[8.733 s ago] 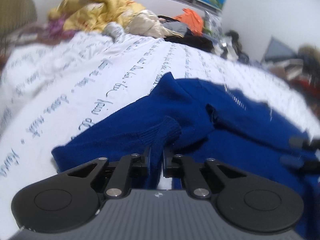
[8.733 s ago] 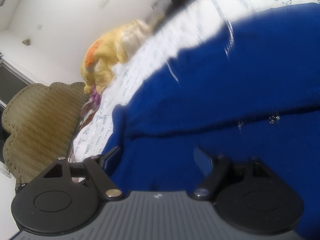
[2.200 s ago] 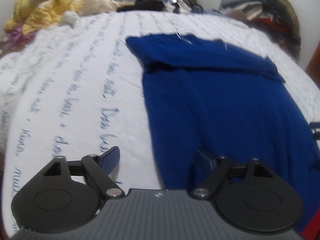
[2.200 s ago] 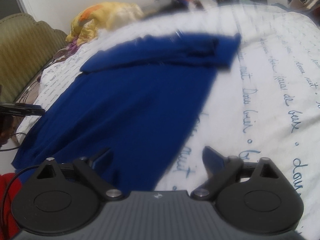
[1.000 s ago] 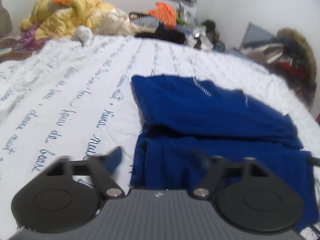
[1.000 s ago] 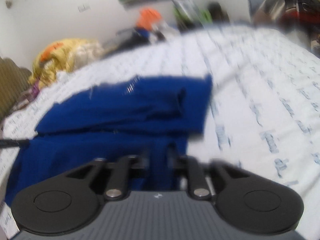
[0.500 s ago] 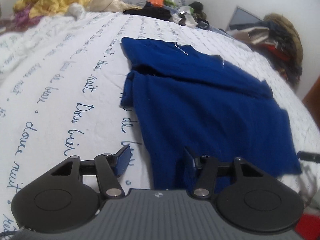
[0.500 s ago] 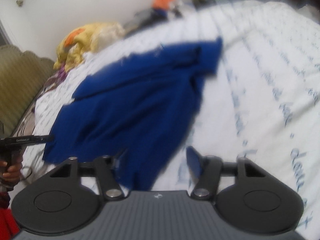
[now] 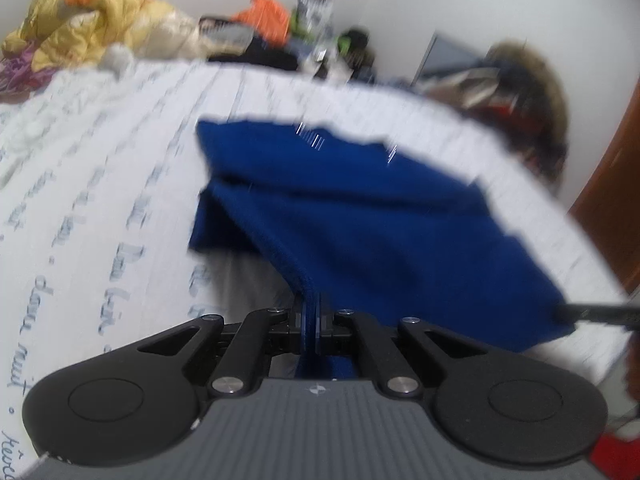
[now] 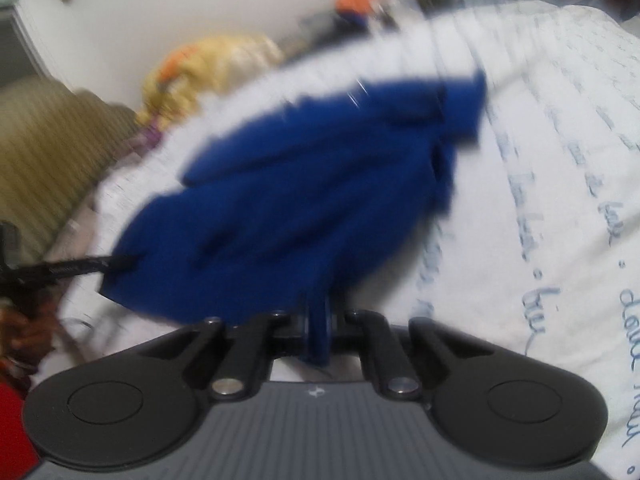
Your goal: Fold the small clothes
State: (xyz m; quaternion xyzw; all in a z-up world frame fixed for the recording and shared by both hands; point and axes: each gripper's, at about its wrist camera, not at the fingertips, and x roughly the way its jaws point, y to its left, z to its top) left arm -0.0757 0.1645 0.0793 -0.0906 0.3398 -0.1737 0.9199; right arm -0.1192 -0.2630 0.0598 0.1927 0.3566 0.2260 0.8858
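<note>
Gripping sweater (image 9: 360,216) hem, both tongs (image 9: 310,320)

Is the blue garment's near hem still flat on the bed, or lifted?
Lifted. The left gripper and right gripper each pinch the blue garment's hem, and shadowed bedsheet shows beneath it.

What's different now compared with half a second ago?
Both sets of jaws have just closed on the near edge of the blue garment: the left gripper and right gripper each pinch a corner and have begun lifting it. The far folded part still lies on the white bedsheet.
</note>
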